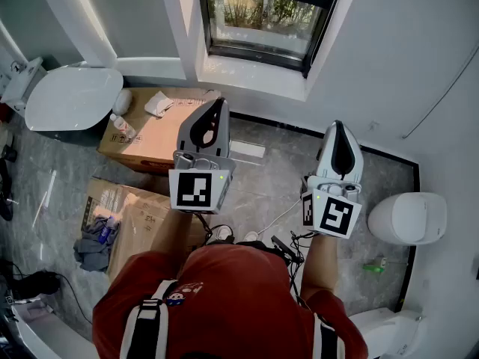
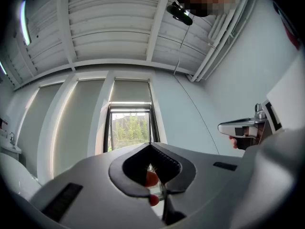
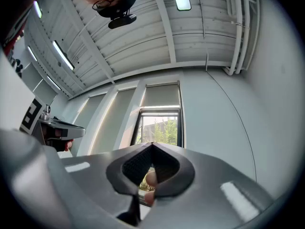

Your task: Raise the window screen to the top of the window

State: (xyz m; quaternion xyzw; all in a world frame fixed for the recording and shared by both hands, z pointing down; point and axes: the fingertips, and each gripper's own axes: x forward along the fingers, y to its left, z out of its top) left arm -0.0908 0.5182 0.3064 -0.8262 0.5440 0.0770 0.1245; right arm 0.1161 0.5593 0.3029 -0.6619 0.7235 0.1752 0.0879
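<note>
The dark-framed window (image 1: 263,22) is set in the white wall ahead, and trees show through its glass. In the left gripper view the window (image 2: 131,130) stands under a grey blind panel (image 2: 129,90); I cannot make out a screen's mesh. My left gripper (image 1: 219,103) and right gripper (image 1: 340,126) are both held up in front of the wall, short of the window and touching nothing. Both are shut and empty, the jaw tips meeting in the left gripper (image 2: 150,145) and in the right gripper (image 3: 152,145). The right gripper view shows the same window (image 3: 163,131).
A white sill (image 1: 247,75) runs below the window. Cardboard boxes (image 1: 161,129) with small items stand at the left, beside a white lidded fixture (image 1: 71,99). A white toilet (image 1: 408,219) sits at the right. Cables (image 1: 288,241) lie on the grey tiled floor.
</note>
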